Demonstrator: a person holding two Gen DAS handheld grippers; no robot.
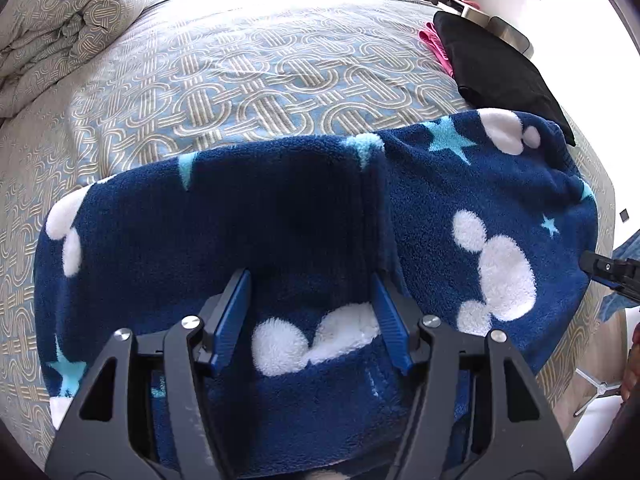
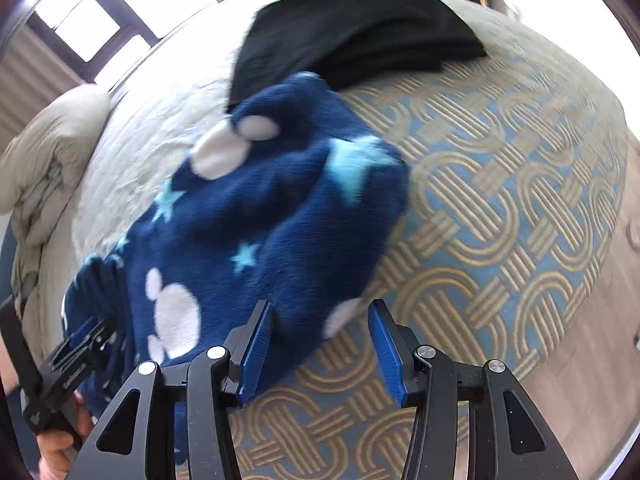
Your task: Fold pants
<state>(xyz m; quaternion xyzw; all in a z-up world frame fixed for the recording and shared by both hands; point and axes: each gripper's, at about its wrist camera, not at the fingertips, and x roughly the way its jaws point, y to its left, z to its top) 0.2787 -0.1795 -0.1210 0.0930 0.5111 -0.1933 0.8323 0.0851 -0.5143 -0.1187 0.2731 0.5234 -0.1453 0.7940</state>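
Observation:
Navy fleece pants (image 1: 472, 208) with white mouse heads and light blue stars lie folded across the near edge of the bed. My left gripper (image 1: 310, 284) is open just above their near fold, blue pads on either side of a white patch, holding nothing. In the right wrist view the pants (image 2: 248, 216) stretch away to the upper left. My right gripper (image 2: 322, 312) is open over their near corner and the bedspread, holding nothing. The right gripper also shows at the right edge of the left wrist view (image 1: 612, 272). The left gripper body (image 2: 76, 352) shows low left.
The bed has a blue and tan ring-patterned bedspread (image 1: 248, 80). A folded black garment (image 1: 492, 64) lies beyond the pants, over something pink (image 1: 434, 46). A rolled duvet (image 1: 60, 28) sits at the far left. The bed's edge and wooden floor (image 2: 592, 344) are to the right.

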